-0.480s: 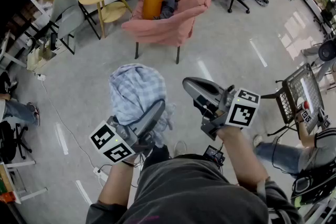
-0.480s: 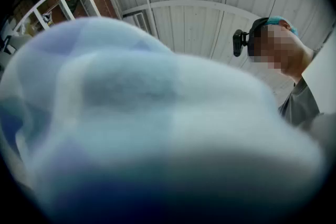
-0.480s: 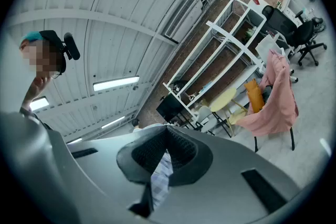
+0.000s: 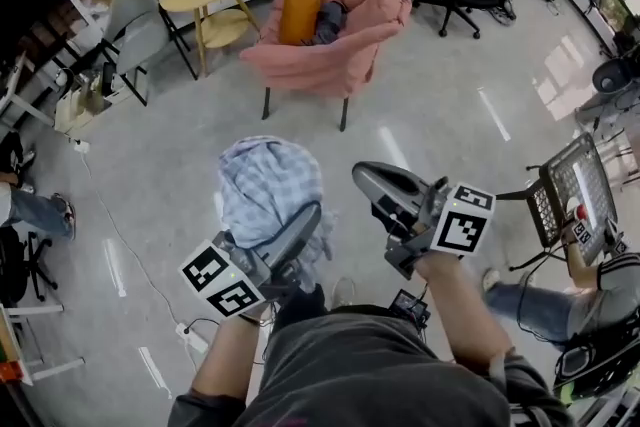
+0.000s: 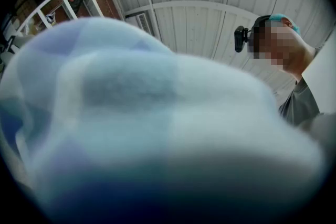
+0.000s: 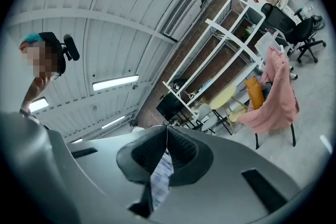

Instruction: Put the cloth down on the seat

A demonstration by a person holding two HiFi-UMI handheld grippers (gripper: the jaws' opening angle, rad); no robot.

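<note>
from the head view the left gripper (image 4: 308, 217) has its jaws pinched narrow on the blue checked cloth (image 4: 268, 185). the cloth's bunched up in the air over the floor (image 4: 450, 115), well short of the pink armchair (image 4: 335, 45) with an orange cushion (image 4: 298, 7) on its seat, and the right gripper (image 4: 362, 175) sits just beside the cloth. left gripper view is basically all blurry cloth (image 5: 157, 128) right up against the lens. right gripper view shows its jaws pressed together on nothing, with a sliver of cloth (image 6: 159, 183) showing through the gap below the pads.
</note>
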